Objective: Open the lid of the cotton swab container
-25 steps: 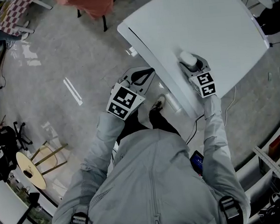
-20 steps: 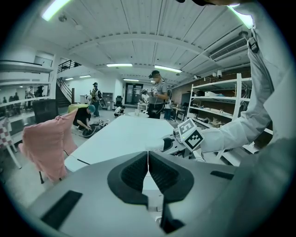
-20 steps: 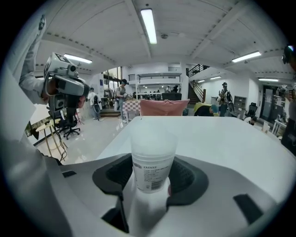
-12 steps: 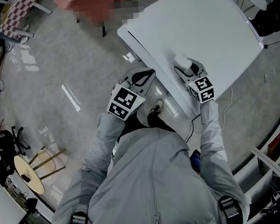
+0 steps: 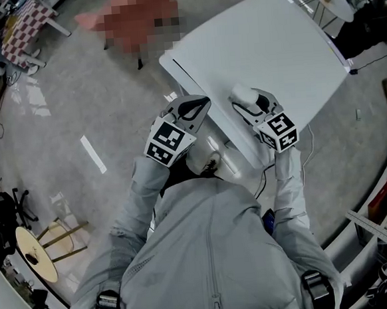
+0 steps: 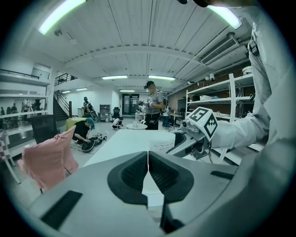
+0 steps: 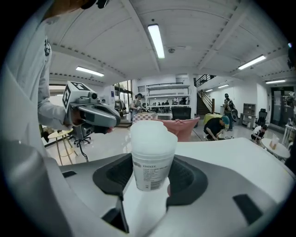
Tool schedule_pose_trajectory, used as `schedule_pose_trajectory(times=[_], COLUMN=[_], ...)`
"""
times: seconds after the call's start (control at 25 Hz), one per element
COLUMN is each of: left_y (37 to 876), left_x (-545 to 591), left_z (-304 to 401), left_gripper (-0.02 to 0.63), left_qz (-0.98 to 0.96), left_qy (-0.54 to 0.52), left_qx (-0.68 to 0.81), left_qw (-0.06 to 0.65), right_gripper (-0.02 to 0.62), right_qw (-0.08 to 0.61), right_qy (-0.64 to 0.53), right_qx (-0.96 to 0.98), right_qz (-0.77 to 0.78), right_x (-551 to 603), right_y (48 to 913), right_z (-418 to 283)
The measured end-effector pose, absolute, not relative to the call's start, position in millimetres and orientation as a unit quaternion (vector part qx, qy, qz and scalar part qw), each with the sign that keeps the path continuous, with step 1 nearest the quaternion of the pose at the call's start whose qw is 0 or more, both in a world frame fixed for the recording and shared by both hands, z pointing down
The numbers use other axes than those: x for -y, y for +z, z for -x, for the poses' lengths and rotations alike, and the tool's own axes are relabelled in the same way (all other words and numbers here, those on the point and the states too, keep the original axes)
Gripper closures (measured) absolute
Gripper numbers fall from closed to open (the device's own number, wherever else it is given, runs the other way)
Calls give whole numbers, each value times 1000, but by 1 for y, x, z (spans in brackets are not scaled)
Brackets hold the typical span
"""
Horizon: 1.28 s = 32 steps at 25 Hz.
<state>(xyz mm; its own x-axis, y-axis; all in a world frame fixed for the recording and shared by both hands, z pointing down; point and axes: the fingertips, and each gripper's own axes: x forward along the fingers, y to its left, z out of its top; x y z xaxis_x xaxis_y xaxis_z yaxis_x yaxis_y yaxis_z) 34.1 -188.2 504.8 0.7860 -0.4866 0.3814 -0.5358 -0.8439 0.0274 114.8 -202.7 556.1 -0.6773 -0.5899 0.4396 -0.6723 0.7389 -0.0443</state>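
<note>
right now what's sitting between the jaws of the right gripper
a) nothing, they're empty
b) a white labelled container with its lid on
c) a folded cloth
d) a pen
B: the right gripper view shows the cotton swab container standing upright between the jaws of the right gripper, which close on its sides, with the lid on top.

container (image 7: 150,155) label print illegible, base hidden

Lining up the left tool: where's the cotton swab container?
Container upright, lid on, gripped by the right tool at the near edge of the table, head view centre-right.
</note>
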Motion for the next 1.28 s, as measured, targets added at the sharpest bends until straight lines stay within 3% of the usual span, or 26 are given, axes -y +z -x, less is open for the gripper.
schedule_pose_trajectory(times=[0.72, 1.28], left_y=[425, 418], left_x=[192, 175], left_z=[-51, -76], left_gripper=[583, 583], left_qz=[-954, -964], left_qy=[117, 101], left_qx=[276, 244], left_qw=[22, 23], right_gripper=[345, 347], right_qw=[156, 191], right_qy=[58, 79], right_qx=[875, 850], right_qz=[-455, -484], right_x=[175, 141], right_y=[437, 425], right_z=[-145, -169])
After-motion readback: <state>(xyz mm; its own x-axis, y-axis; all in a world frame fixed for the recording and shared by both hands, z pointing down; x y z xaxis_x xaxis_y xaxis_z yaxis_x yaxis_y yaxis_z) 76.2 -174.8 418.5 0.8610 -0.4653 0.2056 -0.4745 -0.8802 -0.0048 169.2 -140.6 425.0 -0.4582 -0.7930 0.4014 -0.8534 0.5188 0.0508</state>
